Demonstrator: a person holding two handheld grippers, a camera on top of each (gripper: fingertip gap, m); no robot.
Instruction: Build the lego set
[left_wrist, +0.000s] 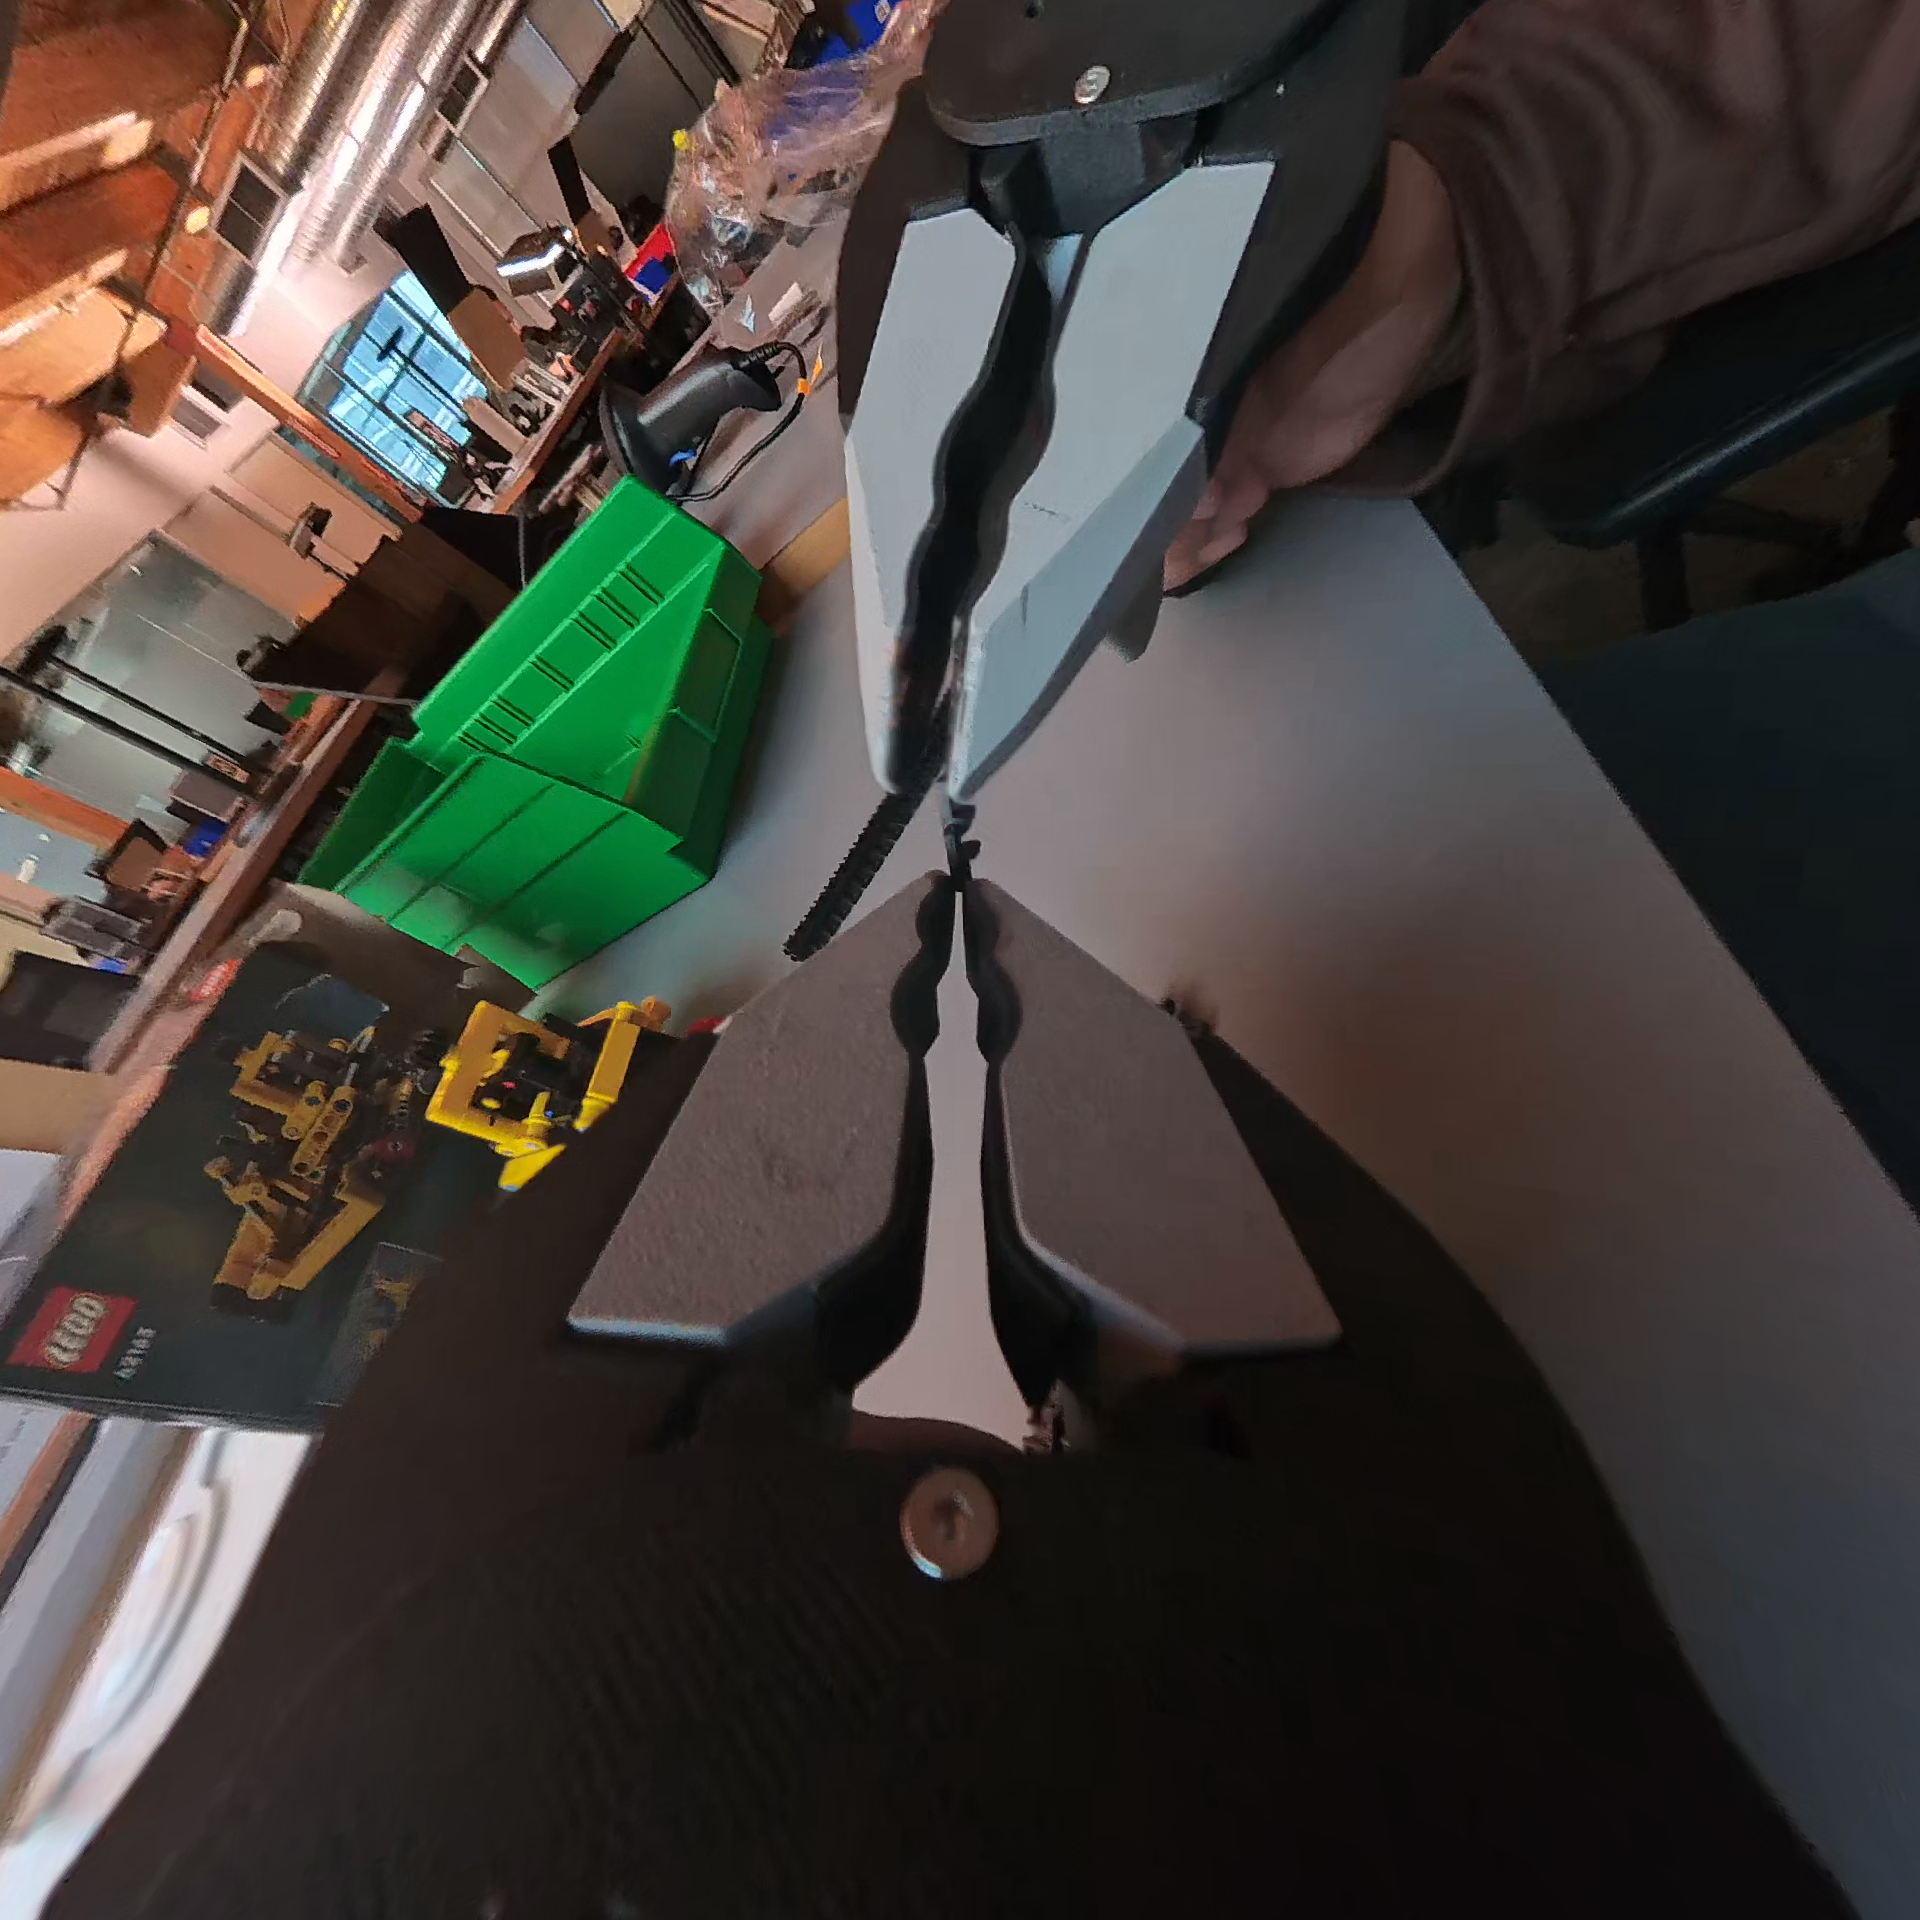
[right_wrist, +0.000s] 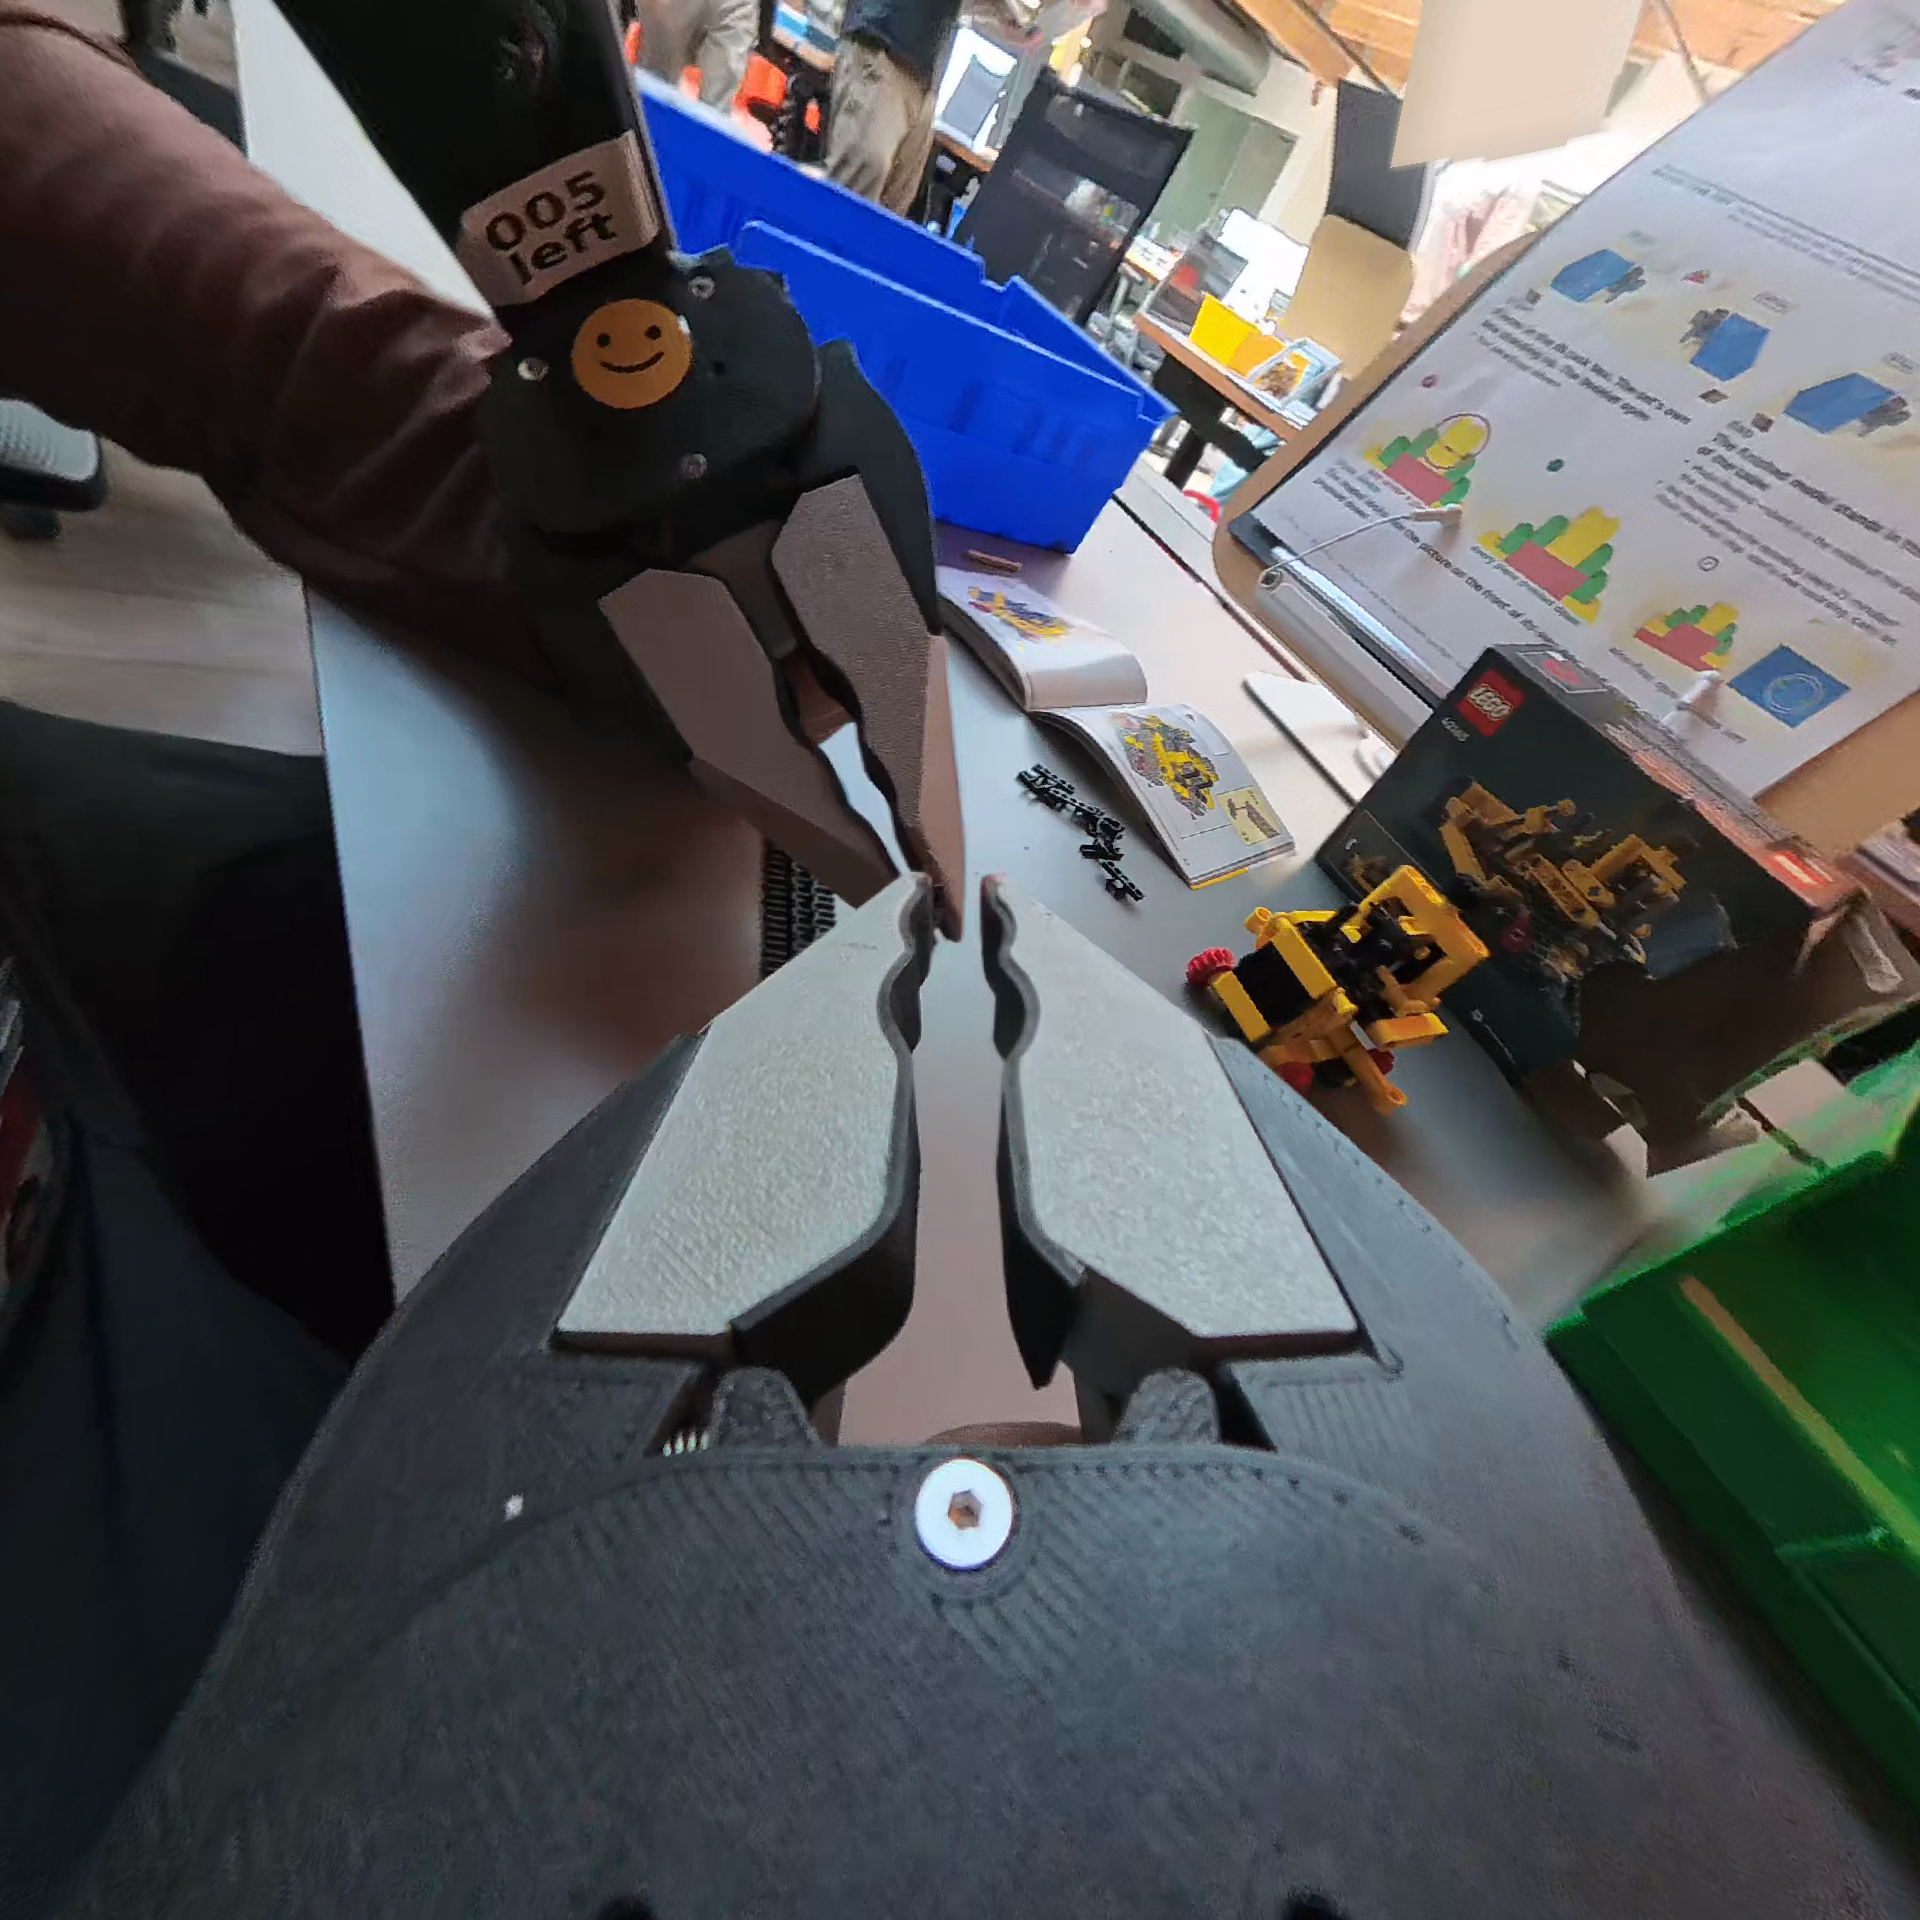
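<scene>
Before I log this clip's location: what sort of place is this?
Probably a shared workshop or lab. Long wooden benches cluttered with equipment recede behind the grey table, plastic storage bins, blue and green, sit on it, and exposed silver ductwork runs overhead.

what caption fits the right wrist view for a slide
Two hand-held grippers meet tip to tip above the grey table, yellow lego model and set box to the right.

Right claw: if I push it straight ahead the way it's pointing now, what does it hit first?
Most likely the left claw. Its fingertips sit tip to tip with the right claw, seemingly just short of touching, though depth is unclear. The black track strip sits just left of that line, low by the table.
</scene>
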